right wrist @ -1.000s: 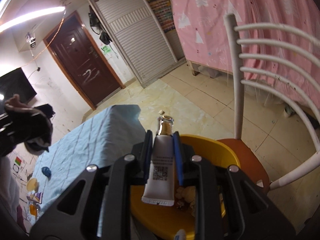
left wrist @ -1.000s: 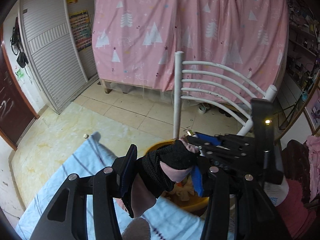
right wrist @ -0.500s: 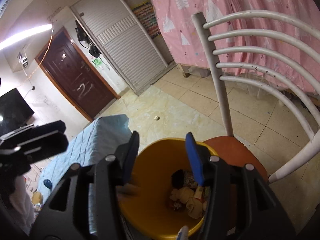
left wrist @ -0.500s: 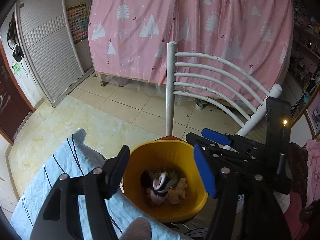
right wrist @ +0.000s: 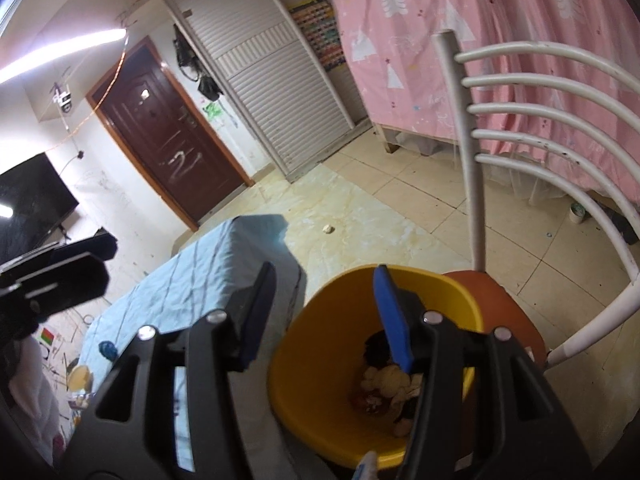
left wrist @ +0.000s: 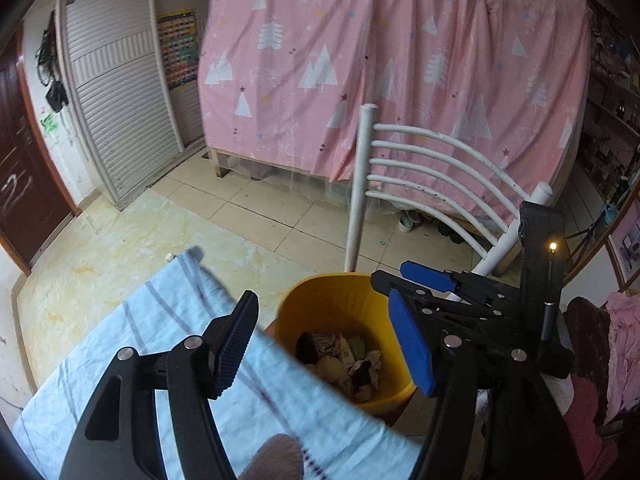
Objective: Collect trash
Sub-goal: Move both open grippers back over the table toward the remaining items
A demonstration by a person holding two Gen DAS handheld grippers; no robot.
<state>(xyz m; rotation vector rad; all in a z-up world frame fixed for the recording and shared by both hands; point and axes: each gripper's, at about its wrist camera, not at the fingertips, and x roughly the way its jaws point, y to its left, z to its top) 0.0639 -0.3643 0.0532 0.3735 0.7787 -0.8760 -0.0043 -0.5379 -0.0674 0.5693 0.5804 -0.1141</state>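
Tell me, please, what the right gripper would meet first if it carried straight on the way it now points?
Most likely the yellow bin: the right gripper, jaws open and empty, aims down at its mouth and the trash inside, though depth is unclear.

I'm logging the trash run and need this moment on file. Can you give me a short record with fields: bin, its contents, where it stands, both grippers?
bin: yellow bin, upright, no lid
contents: crumpled paper and wrappers at the bottom
stands on: orange seat of the white chair, beside the blue cloth
left gripper: open, empty; jaws have just been opening
right gripper: open, empty, over the bin; jaws have just been opening
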